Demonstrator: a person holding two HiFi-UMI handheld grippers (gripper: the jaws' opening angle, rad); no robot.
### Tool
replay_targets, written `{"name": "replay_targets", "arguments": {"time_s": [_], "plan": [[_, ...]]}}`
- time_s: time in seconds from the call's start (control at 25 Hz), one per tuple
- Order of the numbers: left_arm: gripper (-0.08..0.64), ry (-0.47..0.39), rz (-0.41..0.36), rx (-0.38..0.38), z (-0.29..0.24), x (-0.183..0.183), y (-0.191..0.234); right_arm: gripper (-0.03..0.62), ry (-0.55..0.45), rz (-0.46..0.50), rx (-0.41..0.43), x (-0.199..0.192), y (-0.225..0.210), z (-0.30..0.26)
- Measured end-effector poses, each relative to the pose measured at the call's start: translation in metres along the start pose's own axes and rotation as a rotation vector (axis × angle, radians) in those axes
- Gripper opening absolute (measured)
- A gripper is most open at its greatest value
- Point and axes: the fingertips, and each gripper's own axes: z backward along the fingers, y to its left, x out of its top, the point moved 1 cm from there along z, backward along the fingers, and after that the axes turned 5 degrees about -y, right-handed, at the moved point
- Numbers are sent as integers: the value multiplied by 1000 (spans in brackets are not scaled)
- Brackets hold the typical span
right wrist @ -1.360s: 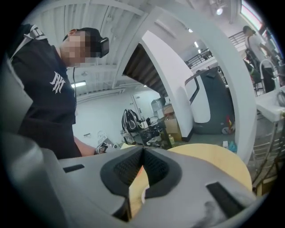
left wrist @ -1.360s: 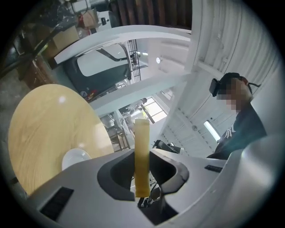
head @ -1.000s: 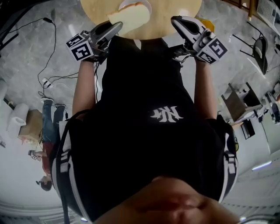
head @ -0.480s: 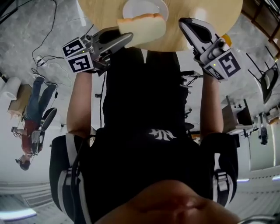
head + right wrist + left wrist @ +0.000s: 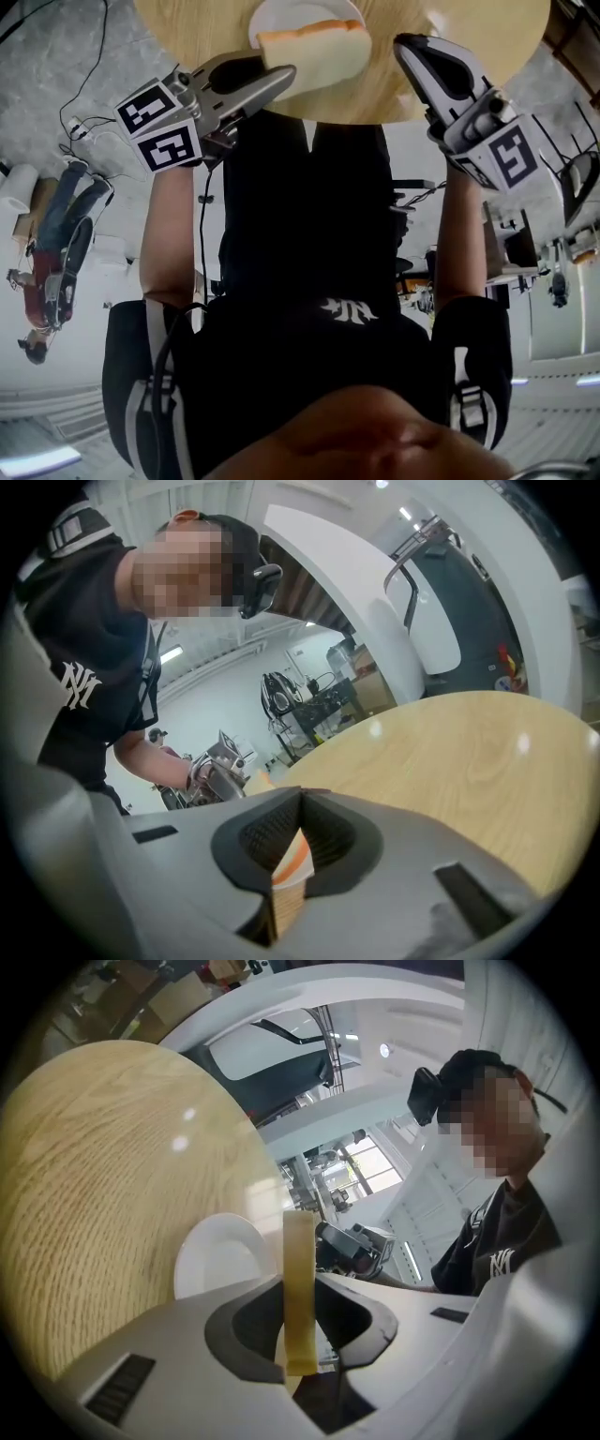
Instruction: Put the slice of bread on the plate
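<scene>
The job is about half done, I judge: my left tongs [image 5: 281,75] grip the thick pale slice of bread [image 5: 314,52] with its tan crust, unbent, at top centre. It sits over the round white plate [image 5: 265,21] on the light-wood round table [image 5: 380,94], and I have not yet laid it down. My right tongs [image 5: 405,45], upper right, are closed tip to tip and hold nothing.

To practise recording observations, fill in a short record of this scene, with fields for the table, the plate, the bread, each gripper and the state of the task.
table: round, light wood
plate: white, on the table
slice of bread: held by one edge; overlaps the plate's near side in the head view; whether it touches the plate cannot be told
left gripper: jaws closed on the slice of bread
right gripper: jaws together, nothing held, to the right of the bread
task state: bread not yet released onto the plate
</scene>
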Motion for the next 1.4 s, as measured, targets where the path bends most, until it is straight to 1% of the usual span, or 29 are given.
{"name": "replay_targets", "arguments": {"time_s": [0.08,0.24,0.4,0.56,0.72,0.92,1.16,1.28,1.4], "plan": [[97,22,-20,9,-6,4,2,3,-6,-14,5,2,-4,0],[97,47,-10,16,-6,4,6,3,1,-28,23,-1,3,-3],[99,70,-27,51,-4,3,8,3,1,-34,34,-1,9,-3],[104,90,-84,112,-5,3,13,3,-2,-33,34,1,8,-5],[110,89,-129,164,-5,1,15,3,5,-36,29,0,8,-2],[129,113,-213,237,-5,-2,18,3,2,-41,33,-2,9,-1],[142,75,-251,311,1,2,22,3,-1,-36,42,-3,11,-5],[164,92,-279,360,3,2,28,3,-1,-37,40,-3,10,-4],[179,110,-333,408,3,4,31,3,-2,-41,36,-3,9,-4]]}}
